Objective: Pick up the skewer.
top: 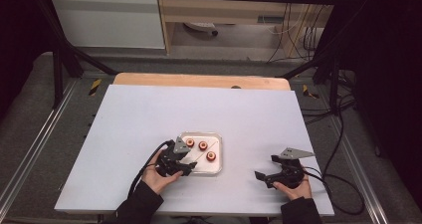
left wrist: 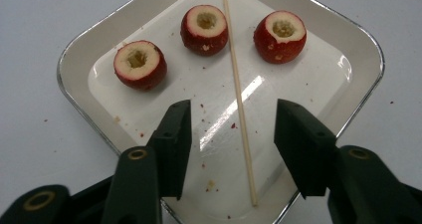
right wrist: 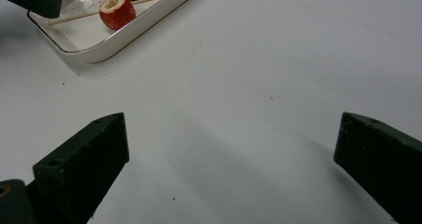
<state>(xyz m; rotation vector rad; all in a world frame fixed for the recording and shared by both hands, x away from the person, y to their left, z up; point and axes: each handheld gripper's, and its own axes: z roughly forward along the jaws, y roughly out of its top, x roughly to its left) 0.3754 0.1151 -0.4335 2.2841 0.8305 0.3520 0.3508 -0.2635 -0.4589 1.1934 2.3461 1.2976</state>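
Observation:
A white tray [left wrist: 74, 92] holds three red cored fruits [left wrist: 140, 63] [left wrist: 204, 29] [left wrist: 280, 36] and a thin wooden skewer [left wrist: 239, 99]. My left gripper [left wrist: 233, 149] hovers over the tray's near corner. Its jaws stand on either side of the skewer's near end, apart from it, so it is open. In the high view the left gripper [top: 190, 165] sits at the tray's [top: 217, 159] left front. My right gripper [top: 266, 168] rests over the bare table to the tray's right, wide open [right wrist: 231, 149] with nothing between its jaws.
The tray [right wrist: 99, 52] lies to the far left in the right gripper view, with one fruit [right wrist: 117, 11], the skewer [right wrist: 74, 17] and a left jaw tip [right wrist: 30, 0]. The white tabletop [top: 199, 109] spreads around; beyond it are a wooden edge [top: 199, 79] and floor cables [top: 343, 134].

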